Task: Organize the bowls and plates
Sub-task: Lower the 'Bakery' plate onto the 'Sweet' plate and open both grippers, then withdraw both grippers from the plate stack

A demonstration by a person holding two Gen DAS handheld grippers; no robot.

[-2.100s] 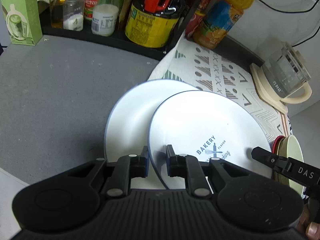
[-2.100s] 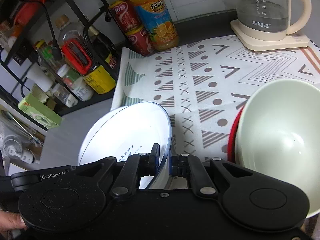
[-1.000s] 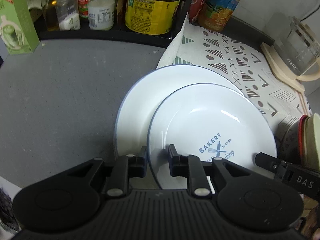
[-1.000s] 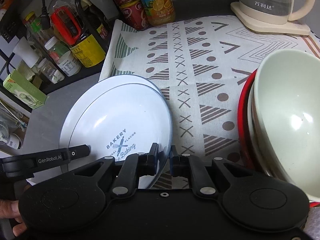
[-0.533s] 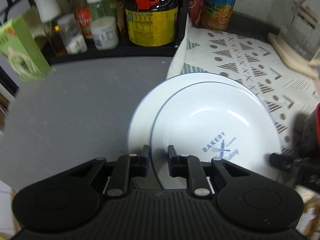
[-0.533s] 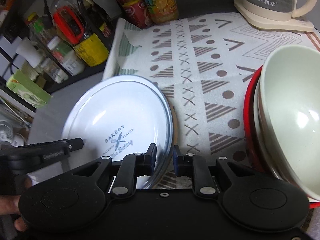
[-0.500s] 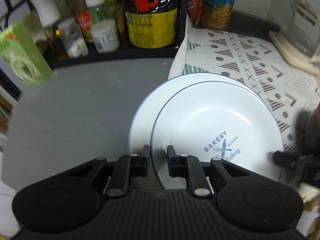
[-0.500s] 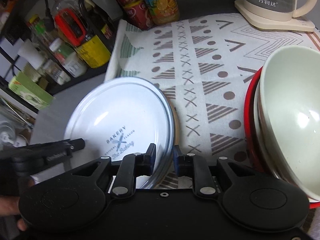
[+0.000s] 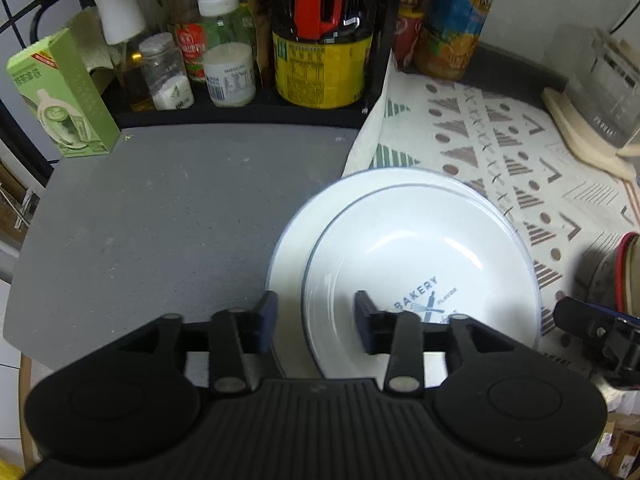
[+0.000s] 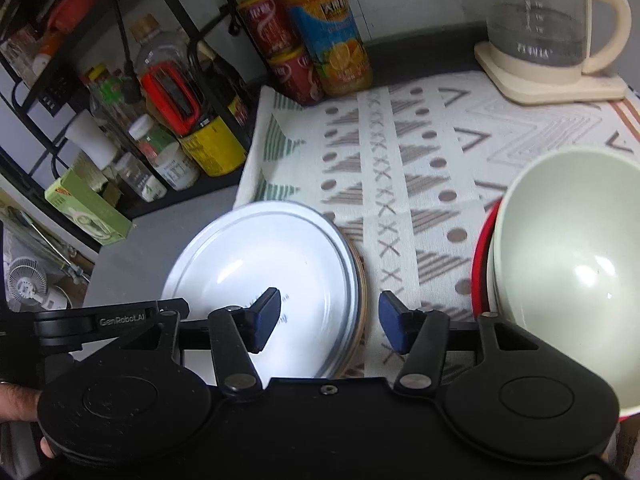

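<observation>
A white plate with "BAKERY" print (image 9: 420, 264) (image 10: 260, 272) lies on a second white plate (image 9: 296, 248), slightly off to its right. My left gripper (image 9: 316, 320) straddles the left rims of both plates; its jaws are opening and the pads stand clear of the rims. My right gripper (image 10: 328, 316) straddles the top plate's right rim, jaws opening, pads off it. A pale green bowl (image 10: 572, 272) sits nested in a red-rimmed bowl (image 10: 480, 256) at the right.
A patterned cloth (image 10: 420, 152) covers the right of the grey counter (image 9: 160, 216). A black rack with bottles and jars (image 9: 320, 40) stands behind, a green carton (image 9: 60, 96) at its left. A glass kettle (image 10: 548, 24) is at the back right, cans and a juice bottle (image 10: 332, 40) beside the rack.
Both grippers lowered the top plate flat onto the other plate, then spread their jaws and let go of its rim. The right gripper rose slightly.
</observation>
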